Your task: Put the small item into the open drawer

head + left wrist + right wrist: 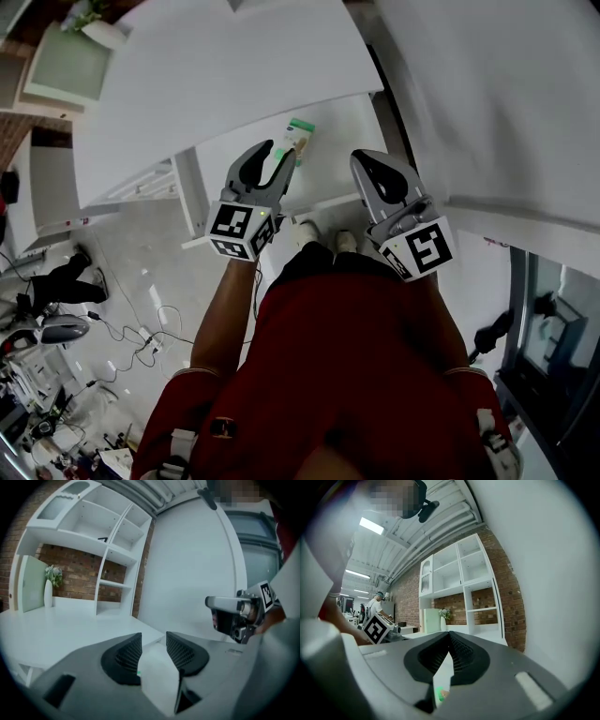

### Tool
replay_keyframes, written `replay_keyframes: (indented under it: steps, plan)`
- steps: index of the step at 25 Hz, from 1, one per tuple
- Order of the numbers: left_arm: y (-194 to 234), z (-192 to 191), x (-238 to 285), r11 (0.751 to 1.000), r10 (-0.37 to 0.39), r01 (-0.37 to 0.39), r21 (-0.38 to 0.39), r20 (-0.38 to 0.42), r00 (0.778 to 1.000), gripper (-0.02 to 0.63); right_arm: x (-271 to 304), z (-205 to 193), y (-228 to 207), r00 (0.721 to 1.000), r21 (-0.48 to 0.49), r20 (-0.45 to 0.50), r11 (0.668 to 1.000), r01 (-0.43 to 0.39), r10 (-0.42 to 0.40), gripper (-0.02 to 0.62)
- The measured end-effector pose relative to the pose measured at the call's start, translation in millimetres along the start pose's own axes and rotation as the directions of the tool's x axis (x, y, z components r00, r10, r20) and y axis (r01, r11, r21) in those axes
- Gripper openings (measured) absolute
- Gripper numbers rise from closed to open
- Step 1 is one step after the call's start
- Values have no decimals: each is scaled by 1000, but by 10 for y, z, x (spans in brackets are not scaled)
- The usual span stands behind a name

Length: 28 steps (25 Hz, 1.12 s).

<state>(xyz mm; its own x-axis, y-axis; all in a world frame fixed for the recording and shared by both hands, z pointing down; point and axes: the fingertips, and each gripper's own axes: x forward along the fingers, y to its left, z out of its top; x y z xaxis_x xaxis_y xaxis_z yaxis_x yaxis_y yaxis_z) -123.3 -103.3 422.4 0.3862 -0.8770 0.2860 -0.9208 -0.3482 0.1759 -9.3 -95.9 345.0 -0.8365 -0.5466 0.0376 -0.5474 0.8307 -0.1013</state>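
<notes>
One risk: small item, clamped in left gripper, may slip w/ jolts en route; right gripper closed, empty.

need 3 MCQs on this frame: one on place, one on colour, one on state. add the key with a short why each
1. Where is the box?
A. on the floor
B. between the left gripper's jaws
C. on a shelf

2. What colour is the person's shirt?
A. blue
B. red
C. grey

3. How does the vase stand?
A. upright
B. tipped on its side
C. upside down

Key:
1 B: the head view and the left gripper view both show it pinched between the pads.
2 B: the head view shows red cloth over the torso.
3 A: the left gripper view shows it standing neck up.
</notes>
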Motion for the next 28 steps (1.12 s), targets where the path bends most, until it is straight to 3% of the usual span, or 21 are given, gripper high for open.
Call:
replay_keyframes:
  steps: [12, 23, 28]
  plan:
    - [-474, 797, -635, 997, 6, -22, 71, 215, 977, 6, -179, 271, 379, 994, -3, 85, 997, -76, 76, 12]
    - [-742, 1065, -947, 995, 4, -33, 89, 304, 953, 6, -241, 400, 532, 986, -7, 126, 994, -106, 106, 11]
    - [-694, 1066, -995, 996, 29, -54, 74, 305, 952, 6, -236, 408, 571, 985, -20, 123, 993, -119, 121, 11]
